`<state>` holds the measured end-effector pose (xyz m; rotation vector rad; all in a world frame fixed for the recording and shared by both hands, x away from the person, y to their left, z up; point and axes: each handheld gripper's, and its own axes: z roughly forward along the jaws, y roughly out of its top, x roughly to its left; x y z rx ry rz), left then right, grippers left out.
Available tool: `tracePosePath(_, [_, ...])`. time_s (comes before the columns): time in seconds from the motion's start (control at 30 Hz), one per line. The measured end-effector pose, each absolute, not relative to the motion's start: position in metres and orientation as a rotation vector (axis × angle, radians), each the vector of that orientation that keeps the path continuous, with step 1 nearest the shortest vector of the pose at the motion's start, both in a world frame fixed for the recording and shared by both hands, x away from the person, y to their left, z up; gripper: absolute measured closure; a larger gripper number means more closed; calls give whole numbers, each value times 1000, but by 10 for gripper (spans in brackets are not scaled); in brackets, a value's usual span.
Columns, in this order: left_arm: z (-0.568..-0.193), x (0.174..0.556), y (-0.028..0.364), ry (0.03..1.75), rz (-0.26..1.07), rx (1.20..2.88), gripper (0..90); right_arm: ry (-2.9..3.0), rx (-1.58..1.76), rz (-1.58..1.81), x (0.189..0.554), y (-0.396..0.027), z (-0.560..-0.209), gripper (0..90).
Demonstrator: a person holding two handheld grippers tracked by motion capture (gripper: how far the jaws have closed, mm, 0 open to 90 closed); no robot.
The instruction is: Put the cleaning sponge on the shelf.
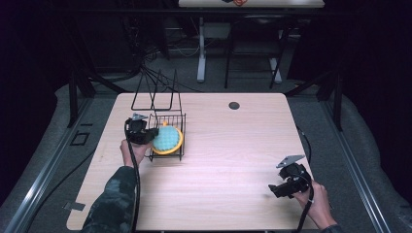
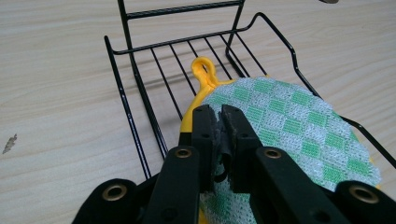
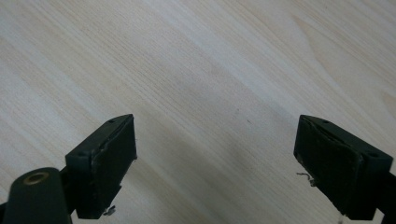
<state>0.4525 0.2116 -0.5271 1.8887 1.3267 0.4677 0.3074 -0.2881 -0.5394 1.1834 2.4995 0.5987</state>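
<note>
While the right gripper gapes over bare table, the left gripper, nearly shut, pinches nothing above one pot holder in one wire rack.

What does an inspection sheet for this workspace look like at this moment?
Surface: light wooden table, with a dark round spot near the far edge.
Job's things: black wire rack at the table's left; a round green-checked cloth pad with yellow rim lies in its tray.
Clutter: nothing seen.
Grippers: left hand-held gripper nearly shut, pinching the pad's edge; right hand-held gripper open over bare wood, holding nothing.
Cables: one trails from each hand-held gripper toward the person; more lie on the floor beyond the table.
Surroundings: dark room, another table behind.
</note>
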Motion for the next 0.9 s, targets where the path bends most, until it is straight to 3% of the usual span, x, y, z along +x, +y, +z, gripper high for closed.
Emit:
tracePosePath(0.2, [-527,453,212,1320,463,1896,755,2497,1177,600,307,-288,-539,126])
tracePosePath(0.4, [-525,454,212,1351,450,1897,450,2482,1184,615,307,-290,-538,125])
tracePosePath(0.5, [-522,452,212,1358,476,1898,355,2486,1199,619,306,-290,-537,125])
tracePosePath(0.9, [-509,437,214,1373,524,1893,172,2479,1197,631,305,-290,-535,132])
